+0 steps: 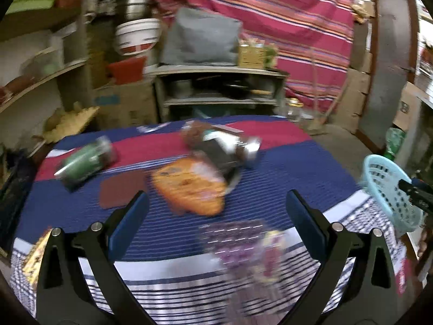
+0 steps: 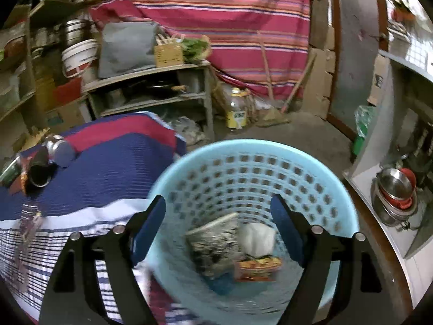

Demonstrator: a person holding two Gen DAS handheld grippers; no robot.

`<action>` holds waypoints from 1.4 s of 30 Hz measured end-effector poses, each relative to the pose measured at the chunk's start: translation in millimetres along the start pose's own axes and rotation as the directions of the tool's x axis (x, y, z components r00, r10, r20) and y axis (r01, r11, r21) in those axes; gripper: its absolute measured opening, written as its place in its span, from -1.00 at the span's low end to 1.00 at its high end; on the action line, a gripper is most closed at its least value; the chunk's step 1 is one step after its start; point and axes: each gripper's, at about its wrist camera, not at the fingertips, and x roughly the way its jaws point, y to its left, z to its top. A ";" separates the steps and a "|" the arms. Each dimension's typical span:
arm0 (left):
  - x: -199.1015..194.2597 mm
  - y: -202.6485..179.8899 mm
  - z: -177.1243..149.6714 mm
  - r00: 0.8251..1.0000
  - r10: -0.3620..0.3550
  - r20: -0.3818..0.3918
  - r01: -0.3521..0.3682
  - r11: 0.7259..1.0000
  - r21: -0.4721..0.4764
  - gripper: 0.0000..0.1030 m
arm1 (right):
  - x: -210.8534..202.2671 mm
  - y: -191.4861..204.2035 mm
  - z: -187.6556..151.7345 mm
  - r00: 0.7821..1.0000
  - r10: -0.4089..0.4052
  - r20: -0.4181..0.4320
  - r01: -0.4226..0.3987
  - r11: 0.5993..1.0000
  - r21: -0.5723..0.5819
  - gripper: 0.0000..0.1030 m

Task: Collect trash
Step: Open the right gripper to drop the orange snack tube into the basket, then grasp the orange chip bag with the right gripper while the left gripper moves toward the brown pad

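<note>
My left gripper (image 1: 216,203) is open above the striped tablecloth (image 1: 167,233), nothing between its fingers. Ahead of it lie an orange snack wrapper (image 1: 189,187), a green can (image 1: 86,159) on its side, a brown flat piece (image 1: 121,189) and a dark mug with wrappers (image 1: 222,146). A clear purple-printed wrapper (image 1: 238,246) lies near the table's front. My right gripper (image 2: 219,211) hangs open over the light blue perforated basket (image 2: 338,189). Inside the basket lie a grey crumpled packet (image 2: 213,241), a white wad (image 2: 257,238) and a red-orange wrapper (image 2: 257,268).
The basket (image 1: 389,189) stands off the table's right edge. A yellow packet (image 1: 35,254) lies at the table's left front. Shelves with pots and a white bucket (image 1: 138,35) stand behind. A counter with steel bowls (image 2: 395,189) is on the right.
</note>
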 end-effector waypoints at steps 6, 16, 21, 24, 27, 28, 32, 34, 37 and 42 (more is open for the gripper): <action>-7.9 57.2 -6.1 0.996 0.084 0.013 -0.084 0.996 -0.035 0.89 | -2.9 62.6 1.8 0.998 0.058 0.012 -0.057 0.997 -0.048 0.54; -13.1 122.5 -15.2 0.985 0.164 0.049 -0.160 0.984 -0.075 0.89 | -4.4 181.5 0.2 0.982 0.190 -0.015 -0.190 0.973 -0.134 0.54; -6.3 148.1 -20.9 0.984 0.173 0.044 -0.168 0.980 -0.103 0.89 | -1.0 234.6 -3.2 0.973 0.230 -0.031 -0.231 0.952 -0.200 0.54; -2.3 161.5 -22.4 0.984 0.174 0.042 -0.168 0.978 -0.125 0.89 | 3.0 263.9 -4.6 0.967 0.249 -0.042 -0.252 0.940 -0.228 0.54; 1.8 172.8 -22.6 0.983 0.178 0.039 -0.170 0.975 -0.145 0.89 | 11.9 291.3 -7.0 0.959 0.273 -0.076 -0.283 0.929 -0.240 0.54; 3.0 175.6 -22.5 0.983 0.177 0.038 -0.170 0.974 -0.151 0.89 | 15.1 296.0 -6.6 0.957 0.276 -0.084 -0.288 0.927 -0.240 0.54; 9.1 183.4 -21.6 0.985 0.171 0.031 -0.164 0.974 -0.158 0.89 | 26.9 315.8 -8.0 0.953 0.283 -0.105 -0.301 0.922 -0.244 0.50; 11.1 183.4 -21.2 0.984 0.175 0.031 -0.168 0.974 -0.150 0.89 | 33.6 323.4 -7.4 0.949 0.290 -0.124 -0.313 0.918 -0.245 0.32; 13.9 182.3 -20.3 0.984 0.173 0.031 -0.167 0.976 -0.142 0.89 | 42.8 329.9 -6.3 0.939 0.307 -0.157 -0.337 0.911 -0.237 -0.01; 19.8 177.4 -20.2 0.986 0.165 0.020 -0.161 0.978 -0.134 0.89 | 41.5 336.4 -8.4 0.927 0.338 -0.162 -0.371 0.891 -0.263 -0.63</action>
